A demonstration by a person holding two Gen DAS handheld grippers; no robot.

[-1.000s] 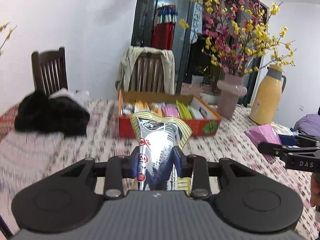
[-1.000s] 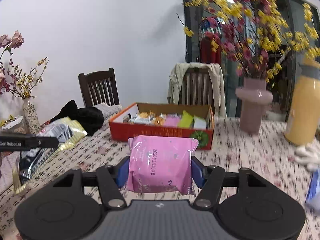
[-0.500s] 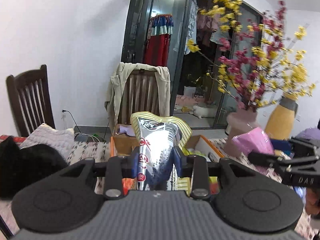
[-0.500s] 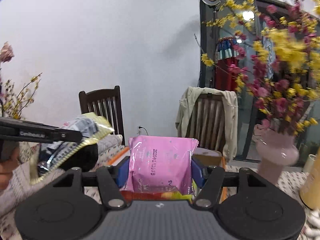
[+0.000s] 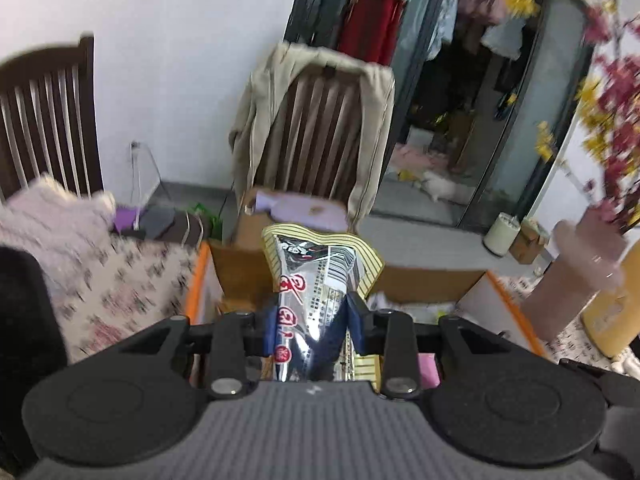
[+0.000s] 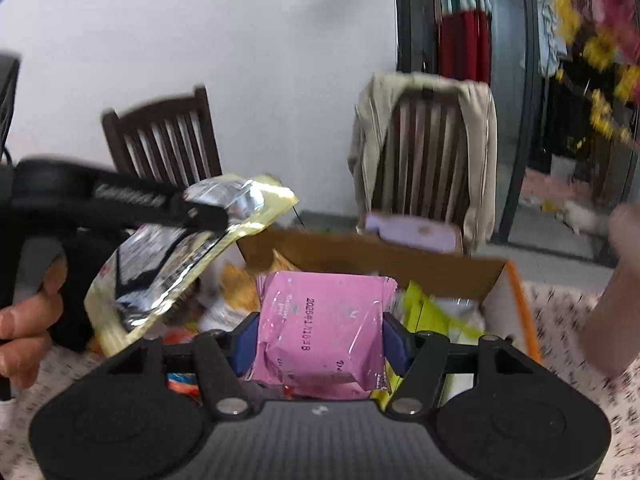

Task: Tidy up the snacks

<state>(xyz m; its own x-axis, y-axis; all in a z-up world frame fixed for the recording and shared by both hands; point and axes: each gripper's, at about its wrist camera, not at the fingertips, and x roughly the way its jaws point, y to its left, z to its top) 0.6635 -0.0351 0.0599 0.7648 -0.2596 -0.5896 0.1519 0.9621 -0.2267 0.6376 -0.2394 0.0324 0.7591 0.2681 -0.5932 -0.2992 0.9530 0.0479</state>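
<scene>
My left gripper (image 5: pixel 314 330) is shut on a silver and yellow striped snack packet (image 5: pixel 316 280) and holds it above the open orange cardboard box (image 5: pixel 508 308). That packet (image 6: pixel 176 256) and the left gripper (image 6: pixel 208 216) also show at the left of the right wrist view. My right gripper (image 6: pixel 320 342) is shut on a pink snack packet (image 6: pixel 324 328) and holds it over the same box (image 6: pixel 516 300), which holds several snacks: yellow-green, orange and white packs.
Two dark wooden chairs (image 5: pixel 44 116) stand behind the patterned table (image 5: pixel 120 284), one draped with a beige jacket (image 5: pixel 308 80). A pink vase of flowers (image 5: pixel 572 280) and a yellow jug (image 5: pixel 616 312) stand right of the box. Black and lilac clothing lies at the left.
Both grippers have moved forward with their packets, from back over the table to above the box. The box now sits close under both.
</scene>
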